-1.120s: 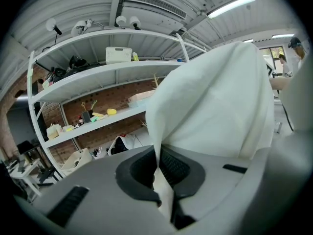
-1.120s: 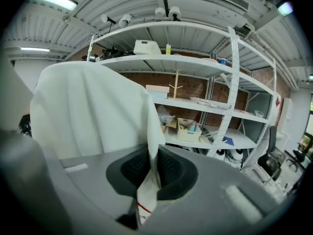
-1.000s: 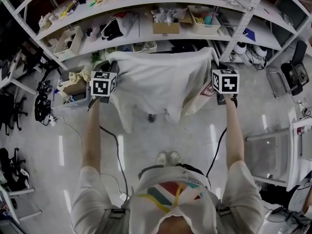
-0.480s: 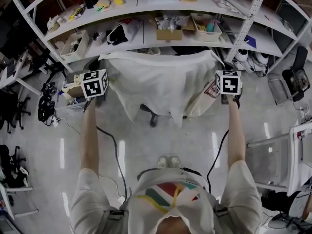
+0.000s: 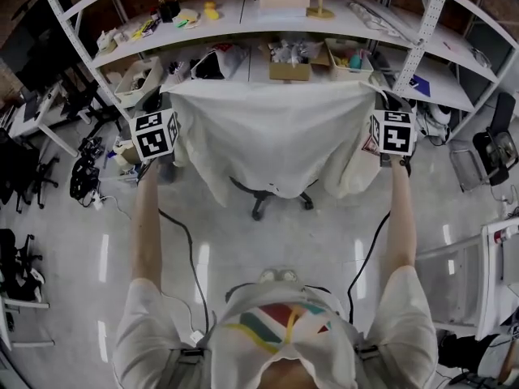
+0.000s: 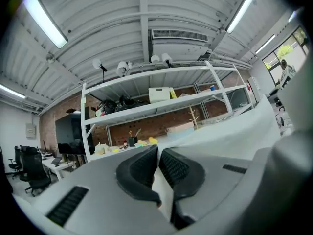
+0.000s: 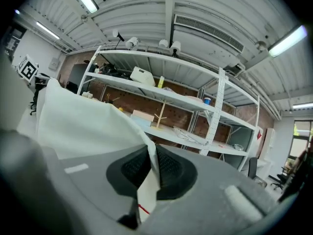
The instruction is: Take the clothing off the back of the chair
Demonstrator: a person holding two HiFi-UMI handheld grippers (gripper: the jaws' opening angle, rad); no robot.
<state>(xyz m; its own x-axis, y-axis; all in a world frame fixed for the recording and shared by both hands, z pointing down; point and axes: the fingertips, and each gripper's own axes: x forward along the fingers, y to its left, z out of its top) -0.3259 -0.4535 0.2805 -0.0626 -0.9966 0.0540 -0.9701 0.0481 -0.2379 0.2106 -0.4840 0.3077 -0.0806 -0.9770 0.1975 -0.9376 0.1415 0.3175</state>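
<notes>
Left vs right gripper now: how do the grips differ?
Left gripper pinches the garment's left top corner, cloth running off right in its view; right gripper pinches the right corner, cloth running off left. Both are shut on the garment, holding it spread above the chair base.

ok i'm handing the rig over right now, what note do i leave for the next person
Left gripper: shut on one top corner of the white garment.
Right gripper: shut on the other top corner.
The white garment is held up, stretched flat between the two in front of the shelves. Its hem hangs just above the wheeled base of the chair.
Done: both corners gripped, cloth held high.
Left: the chair's back is hidden behind the cloth, so check that it has cleared, then carry the cloth away from the chair.
</notes>
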